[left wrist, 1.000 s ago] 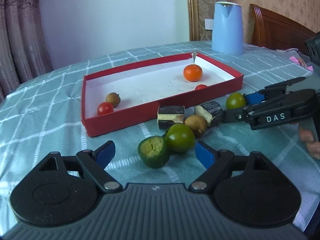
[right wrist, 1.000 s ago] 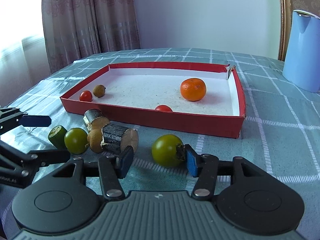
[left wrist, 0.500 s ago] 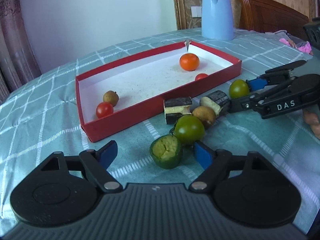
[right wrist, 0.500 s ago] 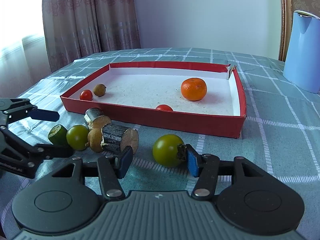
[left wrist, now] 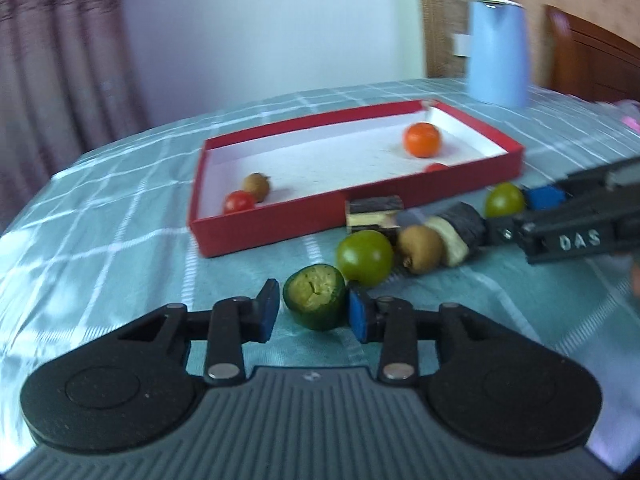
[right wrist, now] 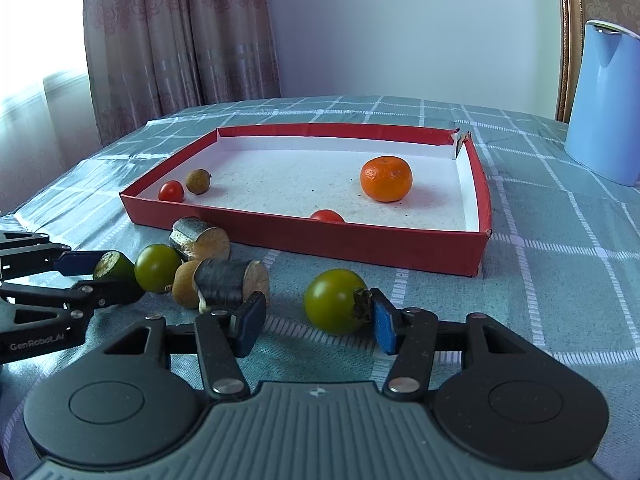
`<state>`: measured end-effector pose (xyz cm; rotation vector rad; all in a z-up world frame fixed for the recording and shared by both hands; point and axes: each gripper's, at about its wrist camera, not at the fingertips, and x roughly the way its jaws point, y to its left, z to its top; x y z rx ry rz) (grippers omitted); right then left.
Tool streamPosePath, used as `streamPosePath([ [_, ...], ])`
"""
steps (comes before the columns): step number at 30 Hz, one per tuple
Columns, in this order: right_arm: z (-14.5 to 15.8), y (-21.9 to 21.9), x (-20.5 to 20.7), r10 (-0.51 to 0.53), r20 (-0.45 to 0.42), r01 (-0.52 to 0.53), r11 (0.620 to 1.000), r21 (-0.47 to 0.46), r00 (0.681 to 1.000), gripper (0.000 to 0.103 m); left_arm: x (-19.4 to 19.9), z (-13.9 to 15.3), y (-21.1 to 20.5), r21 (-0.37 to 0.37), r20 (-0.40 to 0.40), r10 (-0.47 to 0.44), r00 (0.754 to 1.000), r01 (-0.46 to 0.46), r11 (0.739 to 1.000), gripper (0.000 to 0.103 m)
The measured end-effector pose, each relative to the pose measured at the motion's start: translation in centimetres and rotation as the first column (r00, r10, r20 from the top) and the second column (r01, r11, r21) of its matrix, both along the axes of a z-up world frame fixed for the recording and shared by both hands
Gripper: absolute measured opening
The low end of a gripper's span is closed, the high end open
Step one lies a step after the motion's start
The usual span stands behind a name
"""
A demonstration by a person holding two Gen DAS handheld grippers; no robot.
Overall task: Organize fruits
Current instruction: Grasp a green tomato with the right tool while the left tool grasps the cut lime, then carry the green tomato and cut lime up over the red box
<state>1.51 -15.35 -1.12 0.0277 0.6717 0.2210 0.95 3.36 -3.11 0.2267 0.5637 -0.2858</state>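
Observation:
A cut green fruit (left wrist: 316, 302) lies on the checked cloth between the pads of my left gripper (left wrist: 313, 314). The jaws are closing: the right pad touches it and a thin gap remains at the left pad. In the right wrist view my left gripper (right wrist: 108, 278) flanks that same cut fruit (right wrist: 114, 266). My right gripper (right wrist: 316, 326) stands open around a green tomato (right wrist: 334, 300), whose stem meets the right pad only. The red box (right wrist: 360, 248) behind holds an orange (right wrist: 386, 179), two cherry tomatoes (right wrist: 171, 191) and a small brown fruit (right wrist: 198, 181).
Between the grippers lie a round green fruit (left wrist: 365, 258), a brown fruit (left wrist: 422, 249) and two dark log-like chunks (left wrist: 374, 210) against the red box (left wrist: 320, 216). A blue jug (right wrist: 606, 100) stands at the back right. Curtains hang beyond the table's far left edge.
My left gripper's jaws have narrowed from wide apart to close around the cut green fruit, and its view has swung a little. The right gripper and its green tomato have not moved.

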Motion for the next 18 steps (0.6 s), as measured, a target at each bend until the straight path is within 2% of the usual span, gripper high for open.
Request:
streamPosePath([
  [3, 0.01, 0.1, -0.02, -0.001, 0.001, 0.001, 1.0, -0.007, 1.0, 0.054, 0.06, 0.01, -0.57, 0.013, 0.003, 0.069, 0.998, -0.069, 0.998, 0.042],
  [5, 0.03, 0.04, -0.08, -0.022, 0.006, 0.022, 1.0, -0.018, 1.0, 0.043, 0.11, -0.12, -0.68, 0.023, 0.008, 0.076, 0.997, -0.076, 0.997, 0.043],
  [7, 0.03, -0.18, -0.04, -0.041, 0.008, 0.041, 0.999, -0.015, 0.999, 0.036, 0.13, -0.12, -0.31, -0.003, -0.003, 0.084, 0.996, -0.084, 0.996, 0.04],
  [18, 0.04, -0.5, 0.0, -0.053, 0.009, 0.053, 0.999, -0.008, 0.999, 0.032, -0.35, -0.3, -0.45, -0.002, 0.014, 0.077, 0.997, -0.077, 0.997, 0.039],
])
